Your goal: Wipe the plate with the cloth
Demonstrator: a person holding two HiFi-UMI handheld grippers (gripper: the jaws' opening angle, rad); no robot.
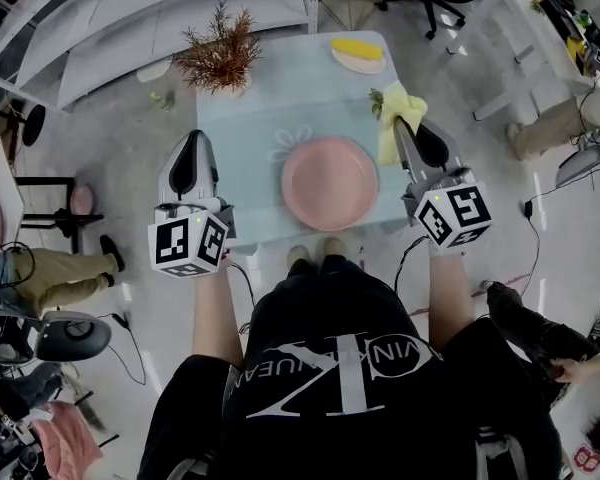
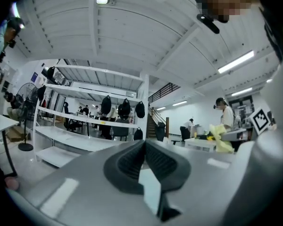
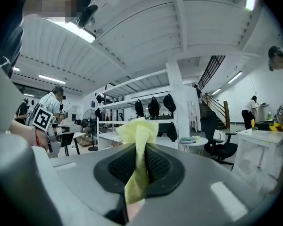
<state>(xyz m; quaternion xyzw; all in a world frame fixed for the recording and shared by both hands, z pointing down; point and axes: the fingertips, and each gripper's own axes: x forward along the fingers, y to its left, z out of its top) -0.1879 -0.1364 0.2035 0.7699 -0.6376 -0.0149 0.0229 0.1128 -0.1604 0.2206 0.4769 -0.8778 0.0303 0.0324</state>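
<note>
- Nearest the head camera, below the person's black shirt, sit the two marker cubes; each gripper body runs forward from its cube over the table (image 1: 250, 108).
- Right gripper (image 3: 140, 166): jaws clamped on the yellow cloth (image 3: 137, 131). A twisted strand passes between the pads and a loose tuft stands out past the tips.
- Left gripper (image 2: 144, 157): jaws closed together with nothing between them.
- Cloth, head view (image 1: 390, 133): bunched at the tip of the right gripper (image 1: 407, 128), with a tail hanging on that tool's left side.
- Cloth axis: it follows the jaw line, from pads to tips and beyond. The free end points away from the cube.
- Cloth handling (judgement): light, soft and limp. It will fold under pressure, so the tuft ahead of the tips is the working face. The present hold on the bunched middle looks adequate.
- Plate (image 1: 330, 183): pink and round, lying flat and face up on the table. It is to the left of the right gripper and to the right of the left gripper (image 1: 194, 138), between the two tools.
- Plate axis: none, since it is circular. The open face points upward.
- Plate handling (judgement): rigid and smooth, and it may slide under wiping. Steady it at the rim nearest the left gripper.
</note>
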